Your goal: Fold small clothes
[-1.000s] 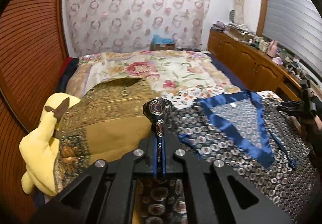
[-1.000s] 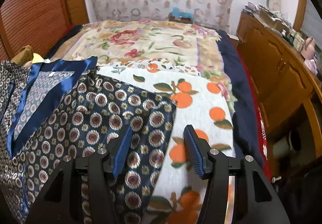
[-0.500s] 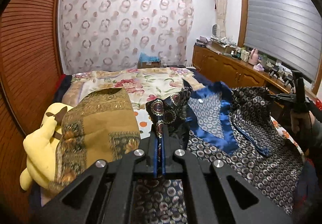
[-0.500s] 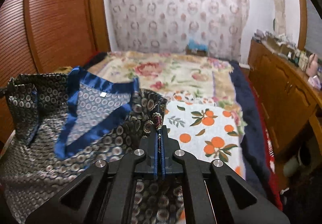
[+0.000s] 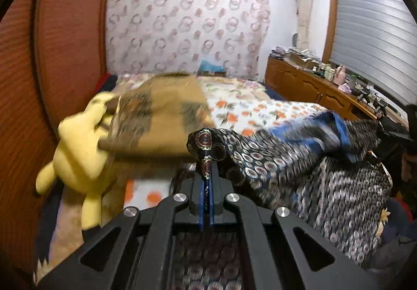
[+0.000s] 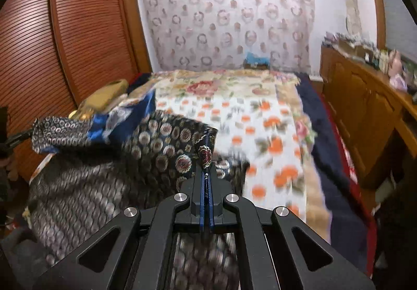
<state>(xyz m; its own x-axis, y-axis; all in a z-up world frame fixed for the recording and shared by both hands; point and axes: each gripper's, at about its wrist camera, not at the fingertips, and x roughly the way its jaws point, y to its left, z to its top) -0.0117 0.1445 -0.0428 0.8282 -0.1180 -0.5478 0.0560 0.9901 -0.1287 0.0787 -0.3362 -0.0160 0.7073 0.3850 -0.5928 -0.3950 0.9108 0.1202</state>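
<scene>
A dark patterned garment [image 5: 299, 167] with a blue satin collar [image 5: 336, 128] hangs lifted above the bed, stretched between both grippers. My left gripper [image 5: 207, 172] is shut on one of its corners. My right gripper [image 6: 206, 172] is shut on the opposite corner of the same garment [image 6: 109, 165], whose body sags to the left and below in the right wrist view. The other gripper shows as a dark shape at the right edge of the left wrist view, and at the left edge of the right wrist view.
The bed carries an orange-fruit print sheet [image 6: 265, 139] and a floral quilt [image 6: 221, 84]. A folded mustard cloth [image 5: 159, 120] lies on a yellow plush toy [image 5: 80, 149] by the louvred wooden doors [image 6: 78, 37]. A cluttered wooden sideboard [image 5: 312, 86] runs along the right.
The right gripper went from open to shut on a garment corner. Both grippers lifted the garment off the bed and drew it back, so its collar now sags between them.
</scene>
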